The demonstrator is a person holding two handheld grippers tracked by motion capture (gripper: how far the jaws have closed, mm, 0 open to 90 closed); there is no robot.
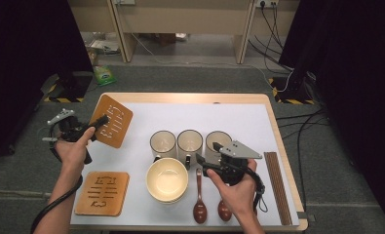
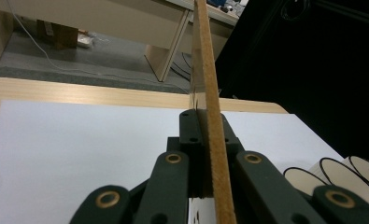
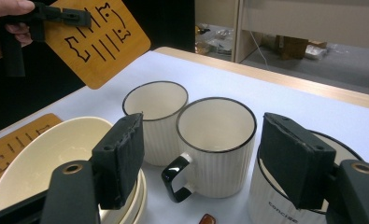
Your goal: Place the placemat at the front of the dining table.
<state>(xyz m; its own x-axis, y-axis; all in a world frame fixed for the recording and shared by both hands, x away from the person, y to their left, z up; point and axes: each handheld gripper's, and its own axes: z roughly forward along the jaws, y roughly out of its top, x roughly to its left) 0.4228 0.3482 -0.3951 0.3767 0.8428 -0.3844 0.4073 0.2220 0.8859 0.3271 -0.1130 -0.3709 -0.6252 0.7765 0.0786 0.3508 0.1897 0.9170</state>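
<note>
Raised trivet [image 1: 113, 121] looks like bamboo or light wood, matt, with cut-out slots and a rough, fibrous edge in the left gripper view. Second trivet [image 1: 102, 193] same wood, matt. Mugs [image 3: 217, 148] glazed ceramic, cream, ribbed sides, glossy black rims. Bowl [image 1: 167, 179] glossy cream ceramic. Spoons [image 1: 200, 210] dark glossy, lacquered look. Right gripper [image 3: 201, 163] matt black plastic, pads rough foam-like rubber. Table [image 1: 190, 98] pale wood under smooth white sheet.

On the white table mat [image 1: 146, 117] stand three ribbed mugs [image 1: 190, 143] behind a cream bowl [image 1: 166, 179], with two brown spoons [image 1: 199, 204], chopsticks [image 1: 277, 185] and a second wooden trivet [image 1: 103, 193].
</note>
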